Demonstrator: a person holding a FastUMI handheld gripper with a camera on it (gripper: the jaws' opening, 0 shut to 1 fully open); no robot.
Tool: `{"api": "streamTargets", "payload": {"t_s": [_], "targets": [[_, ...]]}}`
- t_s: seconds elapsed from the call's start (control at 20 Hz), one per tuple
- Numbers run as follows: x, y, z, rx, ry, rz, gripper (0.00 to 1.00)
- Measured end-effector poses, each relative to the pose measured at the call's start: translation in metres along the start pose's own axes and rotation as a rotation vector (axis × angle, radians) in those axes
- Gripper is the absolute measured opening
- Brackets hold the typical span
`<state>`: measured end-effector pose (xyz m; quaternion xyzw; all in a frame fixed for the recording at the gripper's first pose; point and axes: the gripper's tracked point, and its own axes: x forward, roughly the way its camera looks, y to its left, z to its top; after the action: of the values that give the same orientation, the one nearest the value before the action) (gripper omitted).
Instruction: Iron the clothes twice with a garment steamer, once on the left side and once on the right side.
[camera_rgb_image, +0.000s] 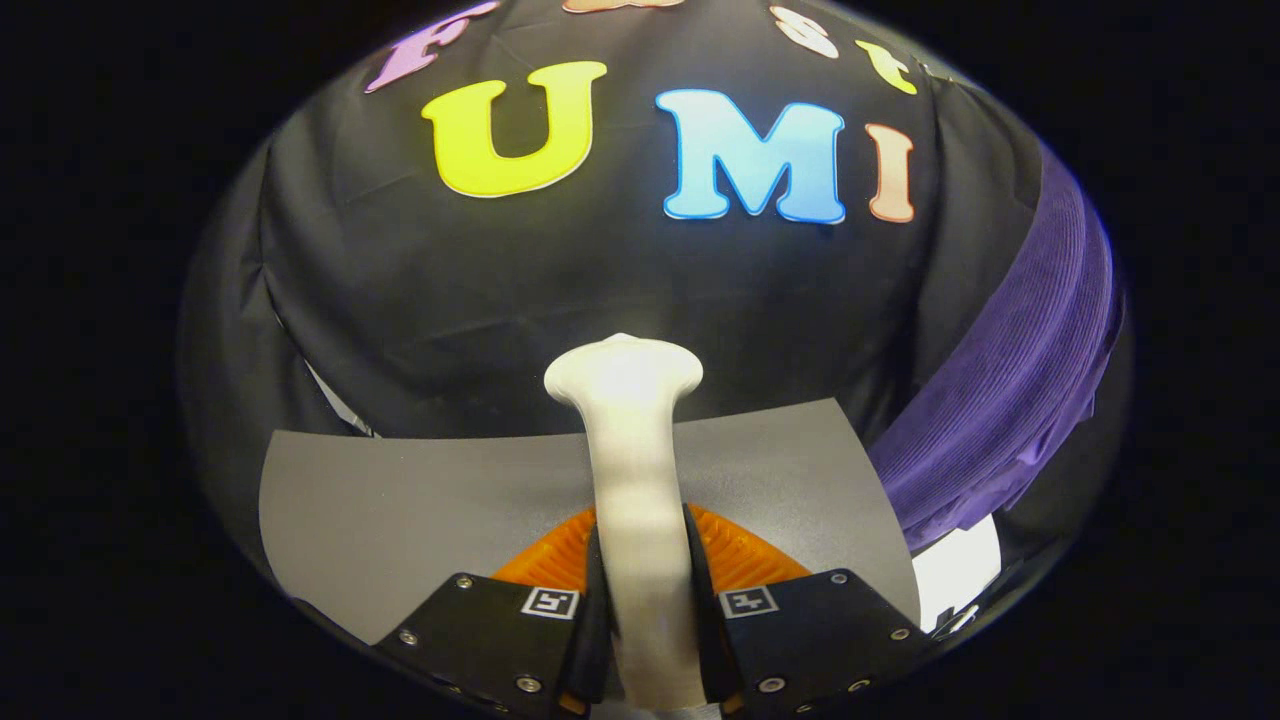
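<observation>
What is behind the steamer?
Behind the steamer, clamped in the gripper, lie a grey tabletop and the black booth wall; purple clothes hang beside it. The strip directly behind it is hidden.

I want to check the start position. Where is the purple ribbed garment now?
In the gripper view, the purple ribbed garment hangs to the right, beyond the gripper, whose fingers are shut on the white steamer handle, beside the grey table.

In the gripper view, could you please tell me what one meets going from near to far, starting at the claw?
Claw shut on the white steamer handle → grey tabletop → steamer head → black booth wall.
</observation>
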<state>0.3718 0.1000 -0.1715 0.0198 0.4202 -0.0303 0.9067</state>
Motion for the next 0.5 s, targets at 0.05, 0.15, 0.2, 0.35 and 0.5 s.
{"api": "streamTargets", "payload": {"t_s": [0.05,0.15,0.2,0.35,0.5], "targets": [[0.001,0.0,0.001,-0.007,-0.024,0.004,0.36],[0.0,-0.001,0.004,-0.028,-0.057,0.006,0.36],[-0.003,0.0,0.006,-0.029,-0.069,0.012,0.36],[-0.022,0.001,0.014,-0.024,-0.142,0.037,0.35],[-0.052,-0.001,0.024,0.02,-0.255,0.091,0.35]]}}
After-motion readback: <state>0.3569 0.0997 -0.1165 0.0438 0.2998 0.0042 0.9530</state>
